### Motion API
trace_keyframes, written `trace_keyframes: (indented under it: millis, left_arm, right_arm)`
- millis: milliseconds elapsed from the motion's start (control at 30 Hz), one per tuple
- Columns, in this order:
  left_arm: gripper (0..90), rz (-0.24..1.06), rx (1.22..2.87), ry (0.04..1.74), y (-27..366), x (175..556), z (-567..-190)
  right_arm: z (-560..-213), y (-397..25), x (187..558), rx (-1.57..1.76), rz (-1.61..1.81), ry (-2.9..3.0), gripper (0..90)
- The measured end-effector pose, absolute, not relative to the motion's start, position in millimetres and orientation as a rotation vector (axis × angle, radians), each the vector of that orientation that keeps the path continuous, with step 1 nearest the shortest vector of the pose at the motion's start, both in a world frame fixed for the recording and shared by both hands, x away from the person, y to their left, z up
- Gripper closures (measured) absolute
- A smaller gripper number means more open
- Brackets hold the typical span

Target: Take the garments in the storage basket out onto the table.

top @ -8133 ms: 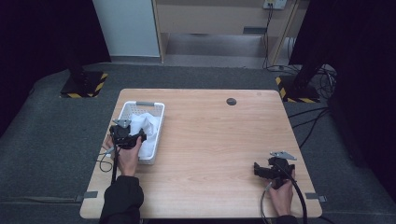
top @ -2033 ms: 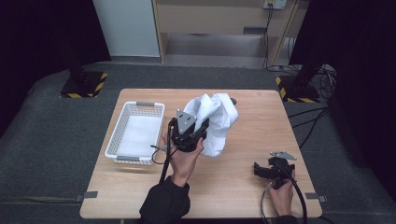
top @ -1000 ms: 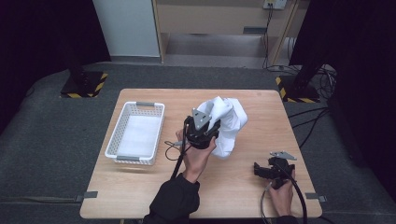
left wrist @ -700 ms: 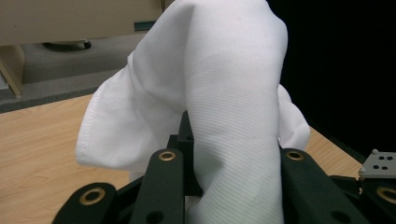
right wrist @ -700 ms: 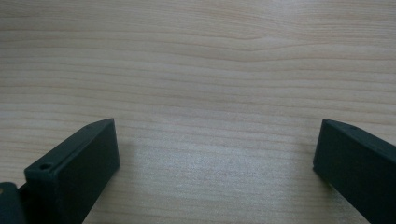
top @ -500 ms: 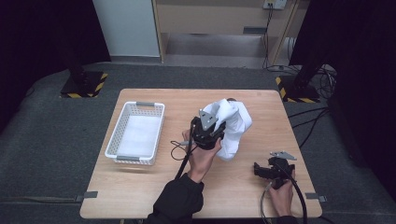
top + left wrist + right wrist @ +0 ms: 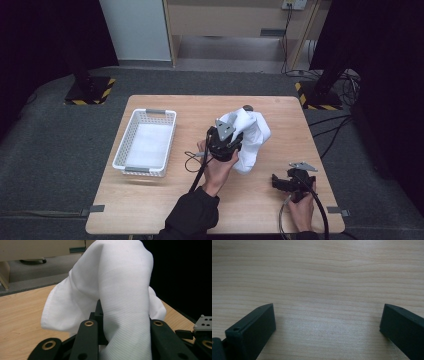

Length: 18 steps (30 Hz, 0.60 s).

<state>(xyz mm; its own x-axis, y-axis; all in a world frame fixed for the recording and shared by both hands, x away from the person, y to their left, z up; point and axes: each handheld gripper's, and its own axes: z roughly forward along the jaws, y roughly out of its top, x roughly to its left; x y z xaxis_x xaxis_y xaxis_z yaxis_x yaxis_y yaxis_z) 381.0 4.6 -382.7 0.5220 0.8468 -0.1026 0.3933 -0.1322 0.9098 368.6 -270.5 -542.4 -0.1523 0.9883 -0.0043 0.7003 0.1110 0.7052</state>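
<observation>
White cloth [image 7: 248, 137] bunched and lifted, hanging over the middle of the table [image 7: 150, 210], well right of the white basket [image 7: 146, 143], lower folds near or touching the wood; contact not clear from the high view. Left gripper [image 7: 227, 141] clamped on the cloth; in the left gripper view, fabric [image 7: 117, 290] rising between the two black jaws and draping back over them, so jaws narrow, holding a fold. Exact grip point buried under the drape.

Key relation: cloth up and ahead of the left fingers, long axis running from the grip away toward the far right side of the table, away from the basket. Left gripper at the cloth's basket-side edge. Right gripper [image 7: 292, 183] well apart from the cloth, near the table's front right corner, resting low on the wood; in the right gripper view, jaws wide, bare wood [image 7: 319, 277] between them, holding nothing. Left hand plainly the nearer one. Judgement: next move likely a set-down or spread on the open wood right of the basket, with the free right gripper needed for a second corner.

Hard to make out: cloth edges and corners, lost in folds; a small dark object [image 7: 247, 107] just beyond the cloth, partly covered, unidentified. Basket interior pale, contents uncertain.
</observation>
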Motion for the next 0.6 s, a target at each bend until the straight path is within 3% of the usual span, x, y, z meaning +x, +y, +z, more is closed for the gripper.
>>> trace_keyframes:
  millis: [600]
  left_arm:
    - [71.3, 0.542, 1.767, 1.069, 0.5, 387.1, -397.8]
  right_arm:
    - [-542.3, -270.5, 368.5, 1.637, 0.785, 1.912, 0.2]
